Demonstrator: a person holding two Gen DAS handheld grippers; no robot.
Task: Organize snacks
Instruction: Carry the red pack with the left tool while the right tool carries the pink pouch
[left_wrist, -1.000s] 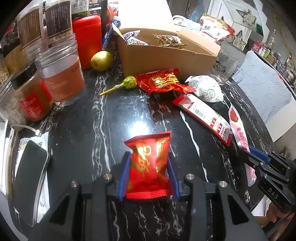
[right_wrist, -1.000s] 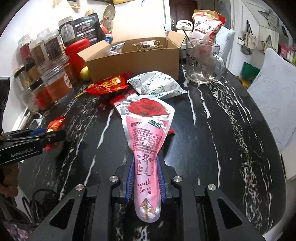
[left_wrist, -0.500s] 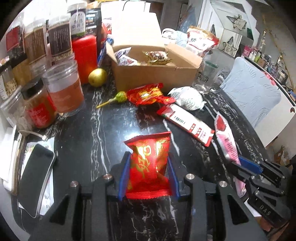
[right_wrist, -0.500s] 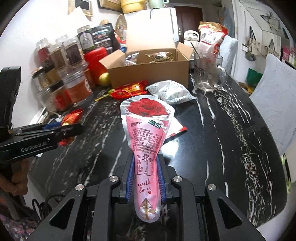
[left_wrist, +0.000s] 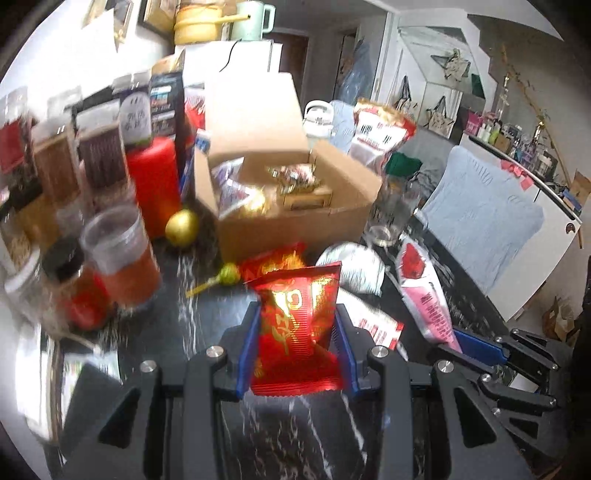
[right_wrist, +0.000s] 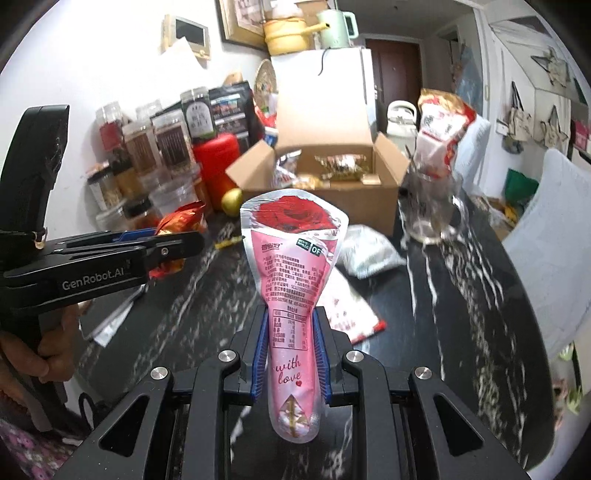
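My left gripper (left_wrist: 297, 317) is shut on a red foil snack packet (left_wrist: 295, 325) and holds it above the black marble table (left_wrist: 295, 435). My right gripper (right_wrist: 290, 325) is shut on a pink rose-print pouch (right_wrist: 291, 258), also lifted. An open cardboard box (left_wrist: 295, 218) with several snacks inside stands ahead; it also shows in the right wrist view (right_wrist: 321, 192). On the table before it lie a red wrapper (left_wrist: 273, 260), a green lollipop (left_wrist: 227, 275), a white packet (left_wrist: 356, 267) and a red-and-white packet (left_wrist: 373, 325).
Jars (left_wrist: 122, 251) and a red canister (left_wrist: 153, 184) crowd the left side, with a yellow fruit (left_wrist: 181, 227) beside the box. A glass mug (right_wrist: 430, 206) stands right of the box. A chair with a pale cloth (left_wrist: 480, 225) is at the right.
Both grippers have risen with their packets and tilted up toward the box. The view now looks more level over the table.
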